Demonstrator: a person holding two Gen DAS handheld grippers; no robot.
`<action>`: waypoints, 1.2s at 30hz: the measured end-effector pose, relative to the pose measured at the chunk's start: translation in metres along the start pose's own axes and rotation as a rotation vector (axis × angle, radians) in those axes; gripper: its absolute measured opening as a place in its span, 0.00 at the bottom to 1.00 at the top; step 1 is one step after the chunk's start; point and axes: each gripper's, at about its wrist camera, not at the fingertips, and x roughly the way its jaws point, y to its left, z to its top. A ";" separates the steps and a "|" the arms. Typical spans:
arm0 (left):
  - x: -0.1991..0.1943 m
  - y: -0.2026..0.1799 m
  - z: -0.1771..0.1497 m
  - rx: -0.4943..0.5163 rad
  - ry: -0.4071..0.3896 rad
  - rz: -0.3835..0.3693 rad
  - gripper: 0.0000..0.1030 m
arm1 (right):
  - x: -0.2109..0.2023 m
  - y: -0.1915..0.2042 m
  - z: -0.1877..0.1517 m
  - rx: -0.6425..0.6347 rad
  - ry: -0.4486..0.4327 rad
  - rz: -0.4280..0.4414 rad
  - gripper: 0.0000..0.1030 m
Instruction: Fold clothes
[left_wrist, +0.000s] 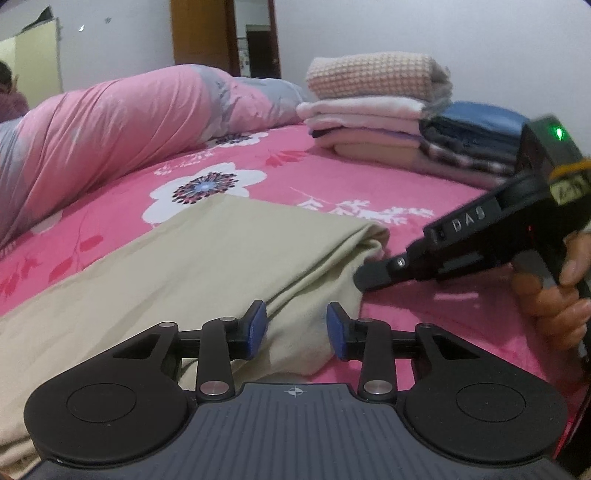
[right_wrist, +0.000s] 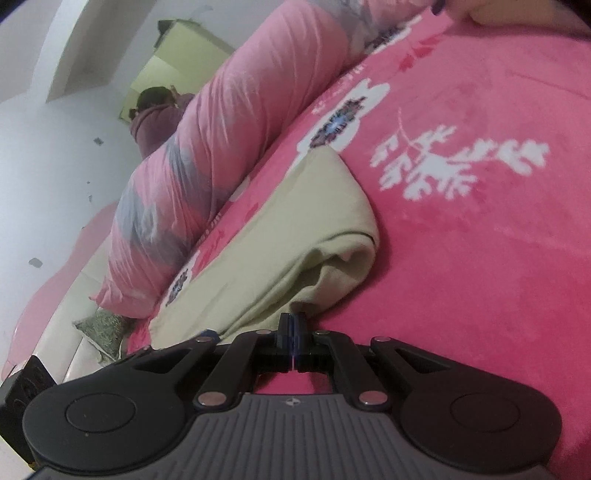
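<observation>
**A:** What took up most of the scene?

**B:** A bed under a pink floral blanket (left_wrist: 332, 177). Along its far side lay a long rolled quilt (left_wrist: 122, 122), pink with grey patches. No bins or baskets showed in either view; the only things holding anything were the blanket itself and a stack of folded clothes (left_wrist: 373, 107) near the wall, topped by a waffle-knit piece, with a darker blue and grey pile (left_wrist: 476, 136) just beside it.

**A:** And the garment being worked on?

**B:** A beige garment (left_wrist: 192, 258) lay spread flat on the blanket, already doubled over, its thick folded edge (right_wrist: 343, 258) facing the grippers.

**A:** How did the left gripper stand?

**B:** The left gripper (left_wrist: 296, 329) was released, its blue pads (left_wrist: 258, 325) spread on either side of the garment's near corner, gripping nothing.

**A:** The right one?

**B:** The right gripper (right_wrist: 293, 328) was clenched tight at the lower edge of the fold. It seemed to pinch the cloth, though the contact was hard to see. A hand (left_wrist: 554, 295) held its handle.
</observation>
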 end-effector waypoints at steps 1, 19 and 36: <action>0.001 -0.001 0.000 0.010 0.003 -0.001 0.33 | 0.001 0.002 0.000 -0.009 0.000 0.002 0.00; 0.008 -0.020 0.002 0.215 -0.046 0.142 0.04 | 0.008 0.011 0.005 -0.083 -0.064 0.023 0.02; 0.021 -0.061 -0.021 0.559 -0.062 0.343 0.07 | -0.008 0.013 -0.001 -0.138 -0.038 -0.017 0.04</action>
